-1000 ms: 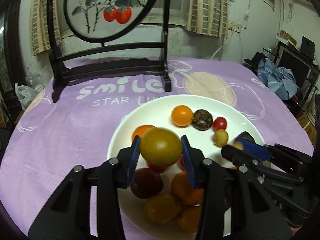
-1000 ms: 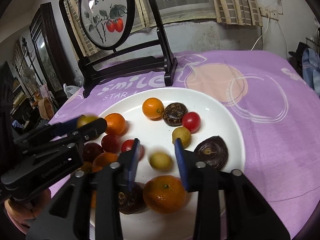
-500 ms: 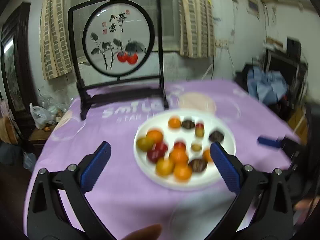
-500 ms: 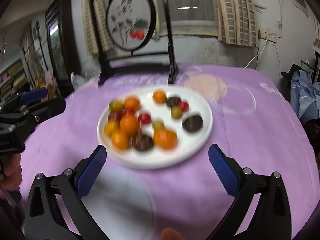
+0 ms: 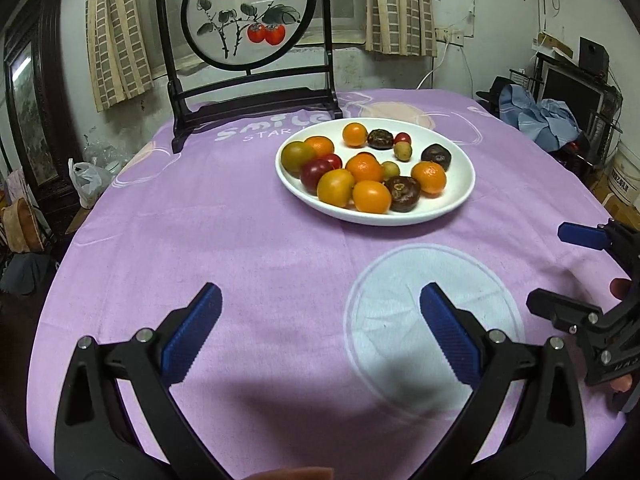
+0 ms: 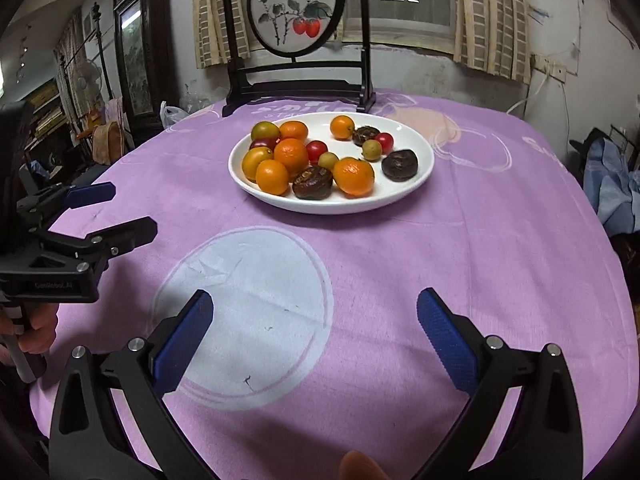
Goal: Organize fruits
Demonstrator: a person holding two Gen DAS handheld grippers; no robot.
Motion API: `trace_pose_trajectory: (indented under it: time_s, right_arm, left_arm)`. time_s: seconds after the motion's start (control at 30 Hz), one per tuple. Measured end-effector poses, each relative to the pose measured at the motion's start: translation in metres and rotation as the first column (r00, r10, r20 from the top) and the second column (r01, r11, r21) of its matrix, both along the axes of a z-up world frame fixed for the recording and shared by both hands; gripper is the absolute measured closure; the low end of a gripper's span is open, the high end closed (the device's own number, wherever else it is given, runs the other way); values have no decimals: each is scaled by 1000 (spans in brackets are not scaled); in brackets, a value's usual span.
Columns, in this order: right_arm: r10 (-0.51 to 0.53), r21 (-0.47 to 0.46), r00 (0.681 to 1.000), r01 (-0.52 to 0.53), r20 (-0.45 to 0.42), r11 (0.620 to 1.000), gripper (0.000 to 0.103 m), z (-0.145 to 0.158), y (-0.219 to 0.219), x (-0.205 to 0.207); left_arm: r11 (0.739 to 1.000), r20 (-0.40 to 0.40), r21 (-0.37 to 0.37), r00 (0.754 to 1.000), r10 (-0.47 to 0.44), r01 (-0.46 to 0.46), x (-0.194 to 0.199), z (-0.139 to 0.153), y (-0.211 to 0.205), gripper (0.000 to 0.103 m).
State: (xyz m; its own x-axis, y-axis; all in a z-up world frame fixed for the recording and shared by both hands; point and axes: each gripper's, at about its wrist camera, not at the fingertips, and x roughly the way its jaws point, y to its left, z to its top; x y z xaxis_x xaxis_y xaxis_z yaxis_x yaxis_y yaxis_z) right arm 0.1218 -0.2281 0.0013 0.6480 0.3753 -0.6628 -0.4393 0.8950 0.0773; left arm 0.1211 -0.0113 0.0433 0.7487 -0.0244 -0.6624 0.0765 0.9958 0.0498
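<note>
A: Far left, off the table?
B: Dark cabinet (image 5: 28, 120), white plastic bag (image 5: 89, 179) on the floor beside it. Checked curtains (image 5: 116, 36) on the wall behind.

A: Left gripper (image 5: 320, 332)?
B: Low over the near side of the purple cloth (image 5: 224, 232). Jaws wide apart, only bare cloth between the blue pads (image 5: 192, 336). Holds no fruit.

A: Anything between it and the fruit?
B: Open cloth, with a pale printed circle (image 5: 432, 320) partly under the right-hand finger. Nothing blocks the path.

A: The fruit itself?
B: All on the white plate (image 5: 460, 196), past the table's middle, well apart from both grippers. Oranges (image 5: 364, 168) and yellowish ones crowd the plate's left and near side, touching each other; a dark red one (image 5: 316, 172) is wedged among them. Dark wrinkled fruits (image 5: 402, 194) sit at the front, back and right. Small red tomato (image 5: 402, 138) and small green-yellow ones toward the back.

A: Behind the plate?
B: Dark wooden stand with a round painted screen (image 5: 244, 16), just behind the plate's rim, upright.

A: Right gripper (image 6: 314, 330)?
B: Also spread wide, clamped on nothing, over the cloth near the pale circle. From the left camera it shows at the right edge.

A: Far right?
B: Blue cloth heap (image 5: 544, 116), black monitor (image 5: 572, 88), a white bucket (image 5: 626, 172).
</note>
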Motion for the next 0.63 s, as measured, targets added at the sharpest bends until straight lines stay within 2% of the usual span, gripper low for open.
trace_pose_trajectory:
  time_s: [0.63]
  right_arm:
    - [-11, -1, 1000, 11, -25, 1000, 1, -5, -1, 1]
  left_arm:
    - [999, 41, 46, 999, 9, -11, -6, 0, -5, 2]
